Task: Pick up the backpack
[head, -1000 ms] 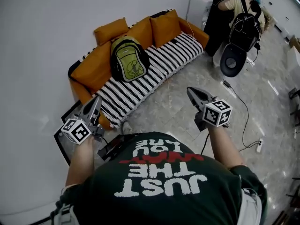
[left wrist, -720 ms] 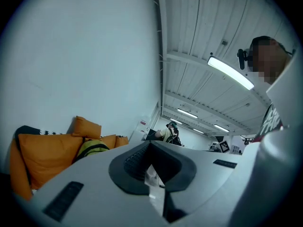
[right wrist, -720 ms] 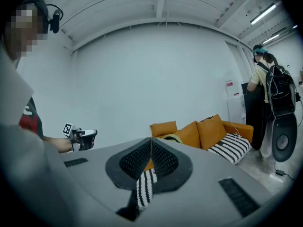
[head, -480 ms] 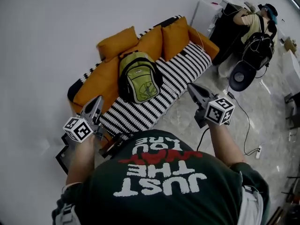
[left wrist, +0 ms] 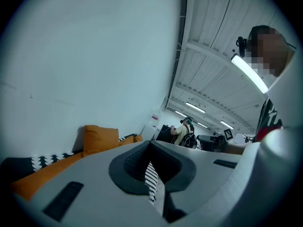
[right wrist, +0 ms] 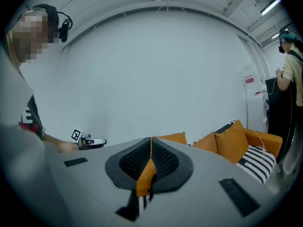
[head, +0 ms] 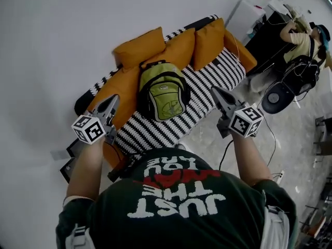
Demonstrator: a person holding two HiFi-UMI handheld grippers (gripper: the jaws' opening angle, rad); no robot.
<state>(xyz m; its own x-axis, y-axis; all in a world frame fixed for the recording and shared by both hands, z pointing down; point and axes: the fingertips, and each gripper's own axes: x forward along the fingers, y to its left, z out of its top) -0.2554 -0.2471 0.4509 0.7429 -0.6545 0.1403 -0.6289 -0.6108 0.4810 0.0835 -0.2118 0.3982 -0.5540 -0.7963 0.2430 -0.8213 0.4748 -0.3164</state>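
Head view, steeply down: the green-and-black backpack [head: 163,92] stands upright on the black-and-white striped seat of an orange sofa [head: 220,71]. Its back leans on the row of orange cushions [head: 179,48] that line the white wall [head: 62,30]. I hold both tongs out ahead of me, one on each side of the backpack and clear of it. The left tongs [head: 112,100] lie over the sofa's orange left part, just left of the backpack. The right tongs [head: 215,91] lie over the striped seat, to the backpack's right. Left gripper view: the two jaws rest together at their tips, nothing is clamped, and only a sliver of striped fabric shows through the slot below the pads. Right gripper view: these jaws likewise meet at their tips and carry nothing, and orange upholstery and a little stripe show through the slot. Far right, on the pale stone floor [head: 244,149], a person [head: 306,38] in a light shirt stands at dark equipment, well apart from the sofa's near end.
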